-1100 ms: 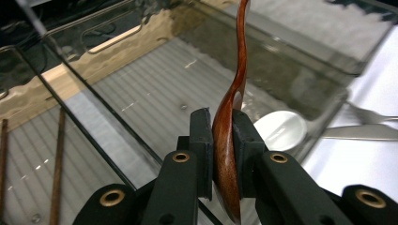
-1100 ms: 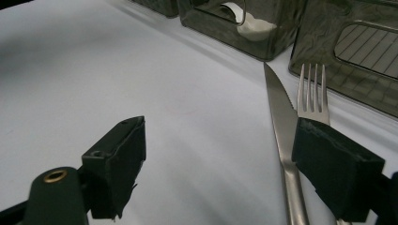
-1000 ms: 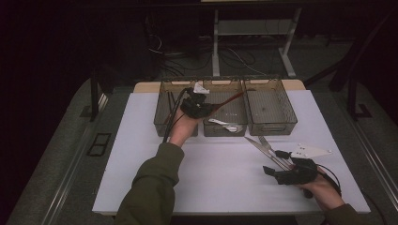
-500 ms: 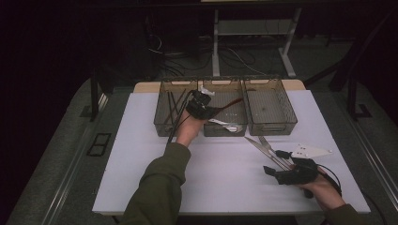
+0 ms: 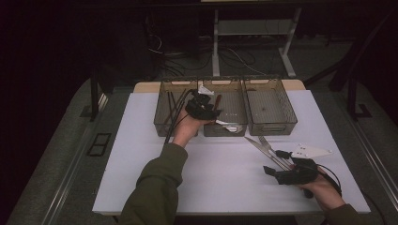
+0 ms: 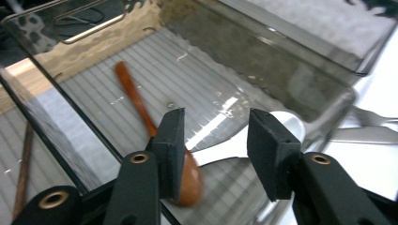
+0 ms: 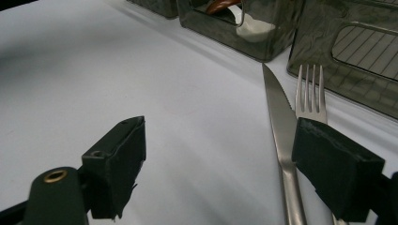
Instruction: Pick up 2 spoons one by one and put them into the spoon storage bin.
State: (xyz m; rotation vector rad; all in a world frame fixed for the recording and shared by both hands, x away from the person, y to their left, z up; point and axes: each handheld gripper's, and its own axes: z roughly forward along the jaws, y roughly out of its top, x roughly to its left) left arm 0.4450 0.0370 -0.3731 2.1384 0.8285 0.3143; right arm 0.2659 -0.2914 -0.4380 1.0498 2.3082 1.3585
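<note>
Cutlery sorting looks partly done. At nine o'clock, the left smoked-plastic bin (image 5: 170,105) holds dark sticks. In the middle bin (image 6: 300,70) lie a brown wooden spoon (image 6: 141,105) and a white plastic spoon (image 6: 234,145); the left gripper (image 6: 213,152) hangs above them, its jaws just opening, released. At four o'clock, a steel knife (image 7: 281,136) and steel fork (image 7: 308,91) wait on the white desk (image 5: 220,187) beside the right gripper (image 7: 234,164), jaws spread, empty.

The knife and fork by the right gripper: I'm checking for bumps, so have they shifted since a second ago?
No. The knife and fork lie where they did, pointing at the middle bin.
</note>
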